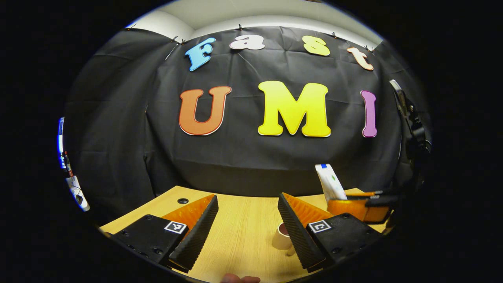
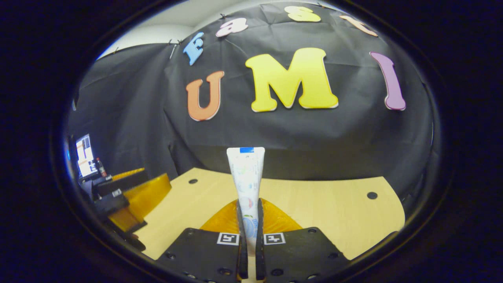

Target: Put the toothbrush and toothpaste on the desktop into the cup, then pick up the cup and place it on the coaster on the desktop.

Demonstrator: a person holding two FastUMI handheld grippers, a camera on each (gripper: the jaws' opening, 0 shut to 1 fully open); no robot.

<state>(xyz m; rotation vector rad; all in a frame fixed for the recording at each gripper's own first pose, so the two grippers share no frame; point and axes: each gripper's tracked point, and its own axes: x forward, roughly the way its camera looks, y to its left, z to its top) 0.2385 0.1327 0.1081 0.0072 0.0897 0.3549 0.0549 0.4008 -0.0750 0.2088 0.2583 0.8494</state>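
The wooden desk [image 2: 334, 212] lay under both grippers. The right gripper [image 2: 248, 236] pinched the toothpaste [image 2: 246, 177] with 2 fingers – tube standing up. The left gripper [image 1: 247, 224] stood wide apart – a cup [image 1: 282, 236] sat beside 1 finger.

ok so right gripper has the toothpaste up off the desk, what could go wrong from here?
1. The right gripper pinches the white toothpaste tube low on its soft body, with most of it standing above the fingers; it may tip or slide during the move.
2. The small beige cup sits tight against a finger of the open left gripper, so shifting that hand could knock it over.
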